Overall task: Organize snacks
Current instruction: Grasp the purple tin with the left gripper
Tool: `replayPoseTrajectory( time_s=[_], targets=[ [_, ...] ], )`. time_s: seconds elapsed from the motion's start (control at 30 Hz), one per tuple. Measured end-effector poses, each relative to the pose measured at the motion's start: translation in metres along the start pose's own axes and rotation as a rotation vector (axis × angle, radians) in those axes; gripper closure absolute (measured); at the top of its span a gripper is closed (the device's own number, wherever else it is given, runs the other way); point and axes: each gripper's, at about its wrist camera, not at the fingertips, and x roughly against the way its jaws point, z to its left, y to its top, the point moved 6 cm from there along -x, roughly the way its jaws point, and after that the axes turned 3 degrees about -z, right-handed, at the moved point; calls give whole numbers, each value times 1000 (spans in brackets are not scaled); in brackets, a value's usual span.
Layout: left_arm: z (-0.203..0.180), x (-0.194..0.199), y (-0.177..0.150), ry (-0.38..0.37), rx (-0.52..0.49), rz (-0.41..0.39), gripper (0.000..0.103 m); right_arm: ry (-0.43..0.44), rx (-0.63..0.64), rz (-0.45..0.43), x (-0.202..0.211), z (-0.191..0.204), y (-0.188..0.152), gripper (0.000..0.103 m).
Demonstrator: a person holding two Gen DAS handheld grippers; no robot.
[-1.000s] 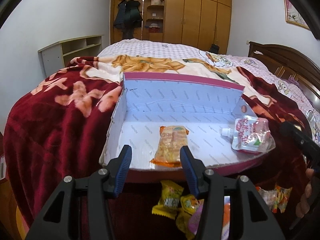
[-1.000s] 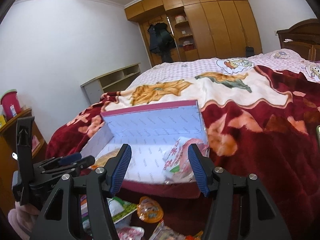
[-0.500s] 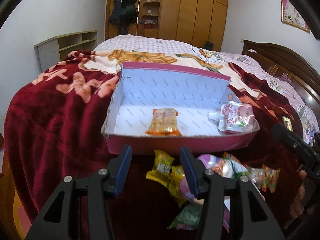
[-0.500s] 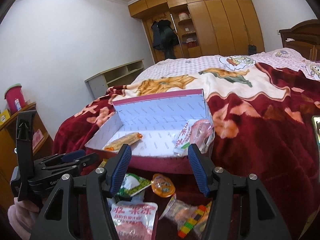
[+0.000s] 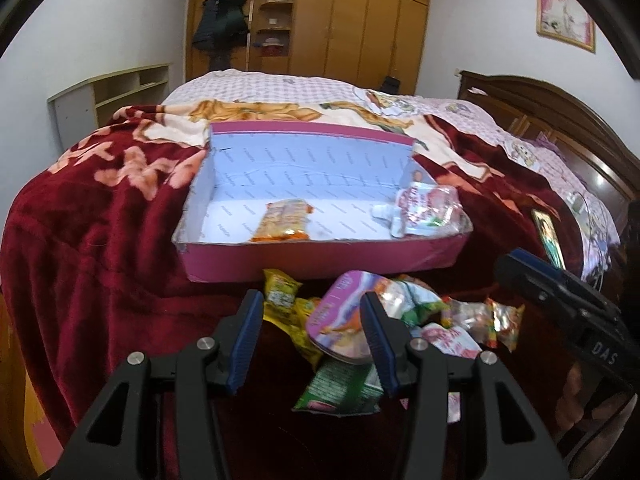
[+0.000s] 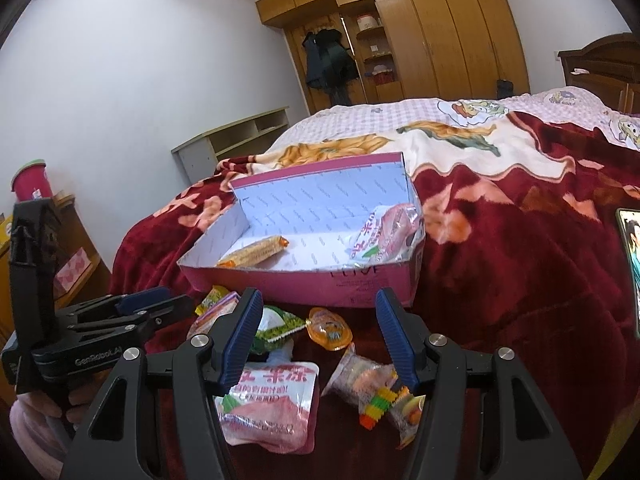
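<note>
A pink box (image 5: 320, 258) with a pale lining lies on the red blanket. In it are an orange snack packet (image 5: 284, 220) and a pink-and-white pouch (image 5: 424, 208). Loose snacks are heaped in front of it: a yellow packet (image 5: 284, 300), a purple-lidded cup (image 5: 340, 328), a green packet (image 5: 340, 388) and a gummy packet (image 5: 480, 320). My left gripper (image 5: 312, 320) hovers open over this heap, holding nothing. In the right wrist view, my right gripper (image 6: 318, 308) stands open above an orange jelly cup (image 6: 328, 328), a pink pouch (image 6: 272, 400) and a candy packet (image 6: 372, 384).
The box (image 6: 304, 288) sits near the bed's foot end. A phone (image 6: 630, 264) lies on the blanket (image 6: 520, 280) to the right. My left gripper (image 6: 172, 303) shows at the left, beside a wooden cabinet (image 6: 80, 264). A headboard (image 5: 560, 120) stands far right.
Both grippers have drawn back from the box toward me. The heap of loose snacks in front of the box has come into view under them. Both jaws have stayed equally wide.
</note>
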Motion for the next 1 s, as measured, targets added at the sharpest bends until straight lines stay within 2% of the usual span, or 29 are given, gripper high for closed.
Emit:
replayPoseTrajectory(
  time_s=[0.13,0.27,0.47,0.6,1.0],
  targets=[
    [-11,-2,-3,-16,-29,9,50,0,1,3,3,-1,-3,43],
    [-18,-6,-6,-27,-52,19,43,1,0,3,4,-1,-4,43],
    [-28,-16,-10,-22,-105,37,43,8,-9,9,6,-5,-9,43],
    [-28,-26,-12,-16,-102,50,43,13,-13,13,5,-7,-10,43],
    [-26,-34,-10,-28,-97,7,43,20,-27,34,-1,-10,-16,43]
  ],
)
